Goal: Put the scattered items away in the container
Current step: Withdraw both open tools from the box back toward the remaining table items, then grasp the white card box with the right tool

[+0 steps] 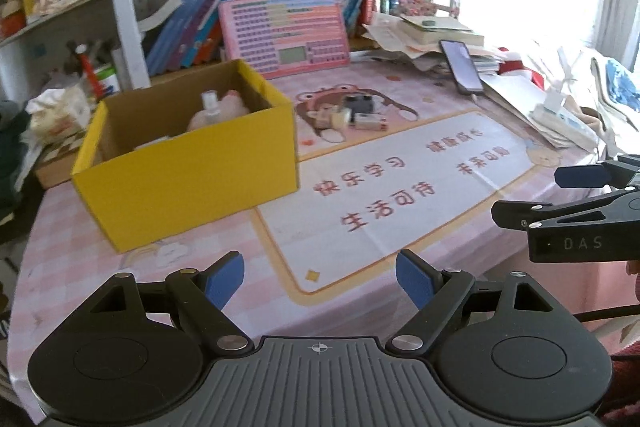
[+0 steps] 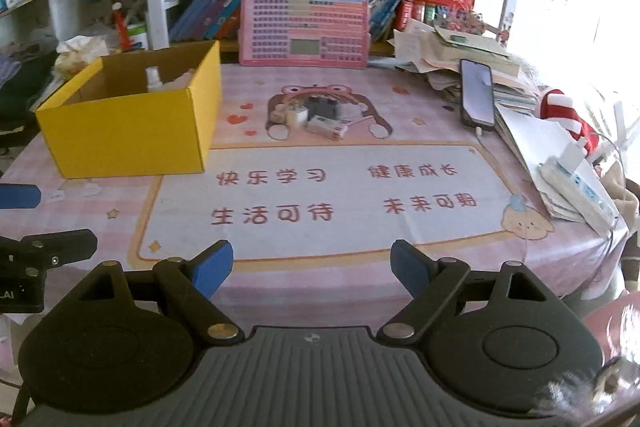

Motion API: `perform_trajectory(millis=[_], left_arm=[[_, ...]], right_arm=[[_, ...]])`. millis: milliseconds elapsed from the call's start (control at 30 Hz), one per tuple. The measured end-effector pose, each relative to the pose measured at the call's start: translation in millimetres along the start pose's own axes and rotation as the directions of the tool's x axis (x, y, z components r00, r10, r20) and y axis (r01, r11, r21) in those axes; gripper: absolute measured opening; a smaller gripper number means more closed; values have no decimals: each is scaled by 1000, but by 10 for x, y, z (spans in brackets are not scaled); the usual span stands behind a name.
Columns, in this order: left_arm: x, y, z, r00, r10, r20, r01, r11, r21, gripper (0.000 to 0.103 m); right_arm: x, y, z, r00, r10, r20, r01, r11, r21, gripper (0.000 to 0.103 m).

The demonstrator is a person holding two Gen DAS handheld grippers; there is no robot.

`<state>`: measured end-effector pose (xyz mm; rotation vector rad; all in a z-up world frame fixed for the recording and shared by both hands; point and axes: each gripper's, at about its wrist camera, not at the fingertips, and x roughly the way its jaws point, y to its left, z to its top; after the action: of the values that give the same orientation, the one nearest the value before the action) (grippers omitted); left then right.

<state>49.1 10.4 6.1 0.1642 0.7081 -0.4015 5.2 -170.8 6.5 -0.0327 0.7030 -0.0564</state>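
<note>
A: Where do the two tongs stand?
B: The left tongs [image 1: 320, 279] and right tongs [image 2: 311, 267] both hover over the near edge of the bench [image 2: 320, 267], pads spread wide, nothing between them. They sit side by side, near one another but apart.

A: And the container?
B: The yellow box [image 1: 192, 171] stands at the bench's left, lid off, brown inside. A small clear bottle [image 1: 210, 105] and a pale pink item already lie in it.

A: What is scattered?
B: A small cluster of items [image 2: 320, 117] lies on the cartoon figure at the mat's far middle, just right of the box's far corner: a white plug-like block, a dark piece and a flat white packet, touching one another.

A: Open room?
B: The white printed mat [image 2: 320, 195] between tongs and cluster is bare.

A: Obstacles?
B: A pink keyboard toy [image 2: 304, 25] leans upright behind the cluster. At right, a phone [image 2: 476, 95] rests against a stack of books and papers [image 2: 472, 55], with more papers running down the right edge.
</note>
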Motion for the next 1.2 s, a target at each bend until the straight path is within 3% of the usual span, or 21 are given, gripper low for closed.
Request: perform_trajectory(millis=[367,1000,1200], left_arm=[[309,-393,235,999,-51,-8,51,996,78,85],[1305,-762,1014,998,26,-65,-28,999,-27,85],[1643,-809,1243,992,88,-88,-90,996,-11,85]], right_arm=[[258,-380,111,1000,-8,-15,8,1000,12,86],[1193,-1196,914,995,101,-2,-101,993,-65,86],[1594,-1229,1042,986,165,9,-161,972,-174,84]])
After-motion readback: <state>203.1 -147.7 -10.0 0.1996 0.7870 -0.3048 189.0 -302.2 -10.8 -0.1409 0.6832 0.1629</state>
